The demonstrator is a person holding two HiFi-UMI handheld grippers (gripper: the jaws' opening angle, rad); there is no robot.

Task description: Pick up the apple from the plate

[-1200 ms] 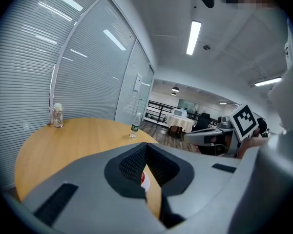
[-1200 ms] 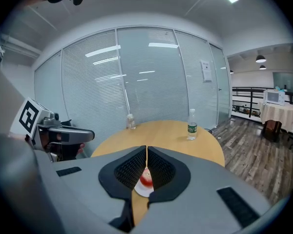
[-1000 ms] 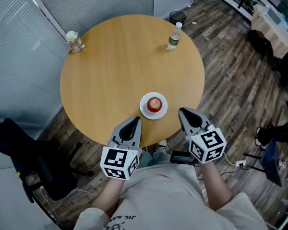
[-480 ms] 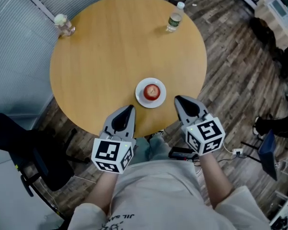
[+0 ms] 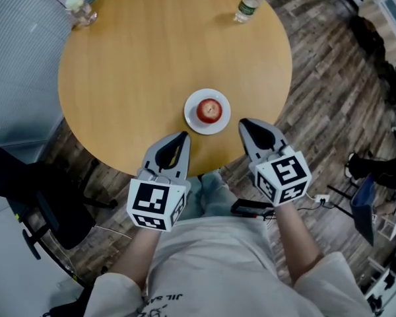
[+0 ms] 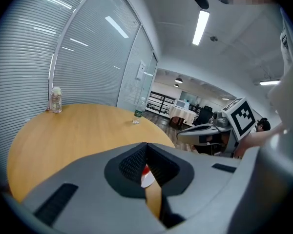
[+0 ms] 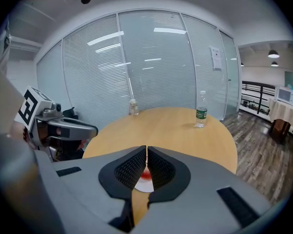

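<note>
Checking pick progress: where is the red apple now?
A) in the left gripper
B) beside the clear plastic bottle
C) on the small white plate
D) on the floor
C: the red apple sits on the small white plate on the round wooden table, clear of the left gripper and right gripper.

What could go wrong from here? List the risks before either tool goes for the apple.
1. The left tool and right tool both have their jaws shut; unless one opens first, its tip may shove the apple instead of gripping it.
2. The plate lies close to the person's edge of the table, so a push could slide it off.
3. The round apple may roll if clipped off-centre.
</note>
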